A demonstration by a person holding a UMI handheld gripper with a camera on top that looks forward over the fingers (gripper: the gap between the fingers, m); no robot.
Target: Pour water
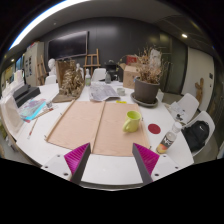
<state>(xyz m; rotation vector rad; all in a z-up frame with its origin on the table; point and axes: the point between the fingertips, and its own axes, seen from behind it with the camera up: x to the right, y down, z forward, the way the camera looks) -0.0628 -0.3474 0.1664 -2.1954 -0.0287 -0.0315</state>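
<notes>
1. While the gripper [111,160] hangs above the near edge of a white table [30,140], its two fingers with magenta pads [76,157] are spread wide with nothing between them, just bare tabletop and the near end of the mats.

2. It's held pretty level, looking straight across the table, fingers pointing toward 12 o'clock.

3. Table surface: two tan placemats [100,123] lie side by side right ahead of the fingers, touching or nearly so. A small round red coaster [154,128] sits at about 2 o'clock, just off the right mat.

4. Task stuff: a yellow-green mug [132,121] stands upright on the right mat, beyond the right finger at roughly 1 o'clock, handle facing left-ish. Can't tell if there's anything in it. A small clear bottle [168,140] with a dark cap stands out at 2–3 o'clock near the table's right edge, well apart from the fingers.

5. Further back at 1 o'clock there's a dark pot with a dried, twiggy plant [147,80], and some crumpled papers [104,92] at 12 o'clock.

6. Off at 10 o'clock, a black device [27,96] sits near the left edge, with pencil-like sticks next to it.

7. Room: dark walls, wooden shelving and cluttered bits at the back, a bright strip light [45,22] on the ceiling.
</notes>
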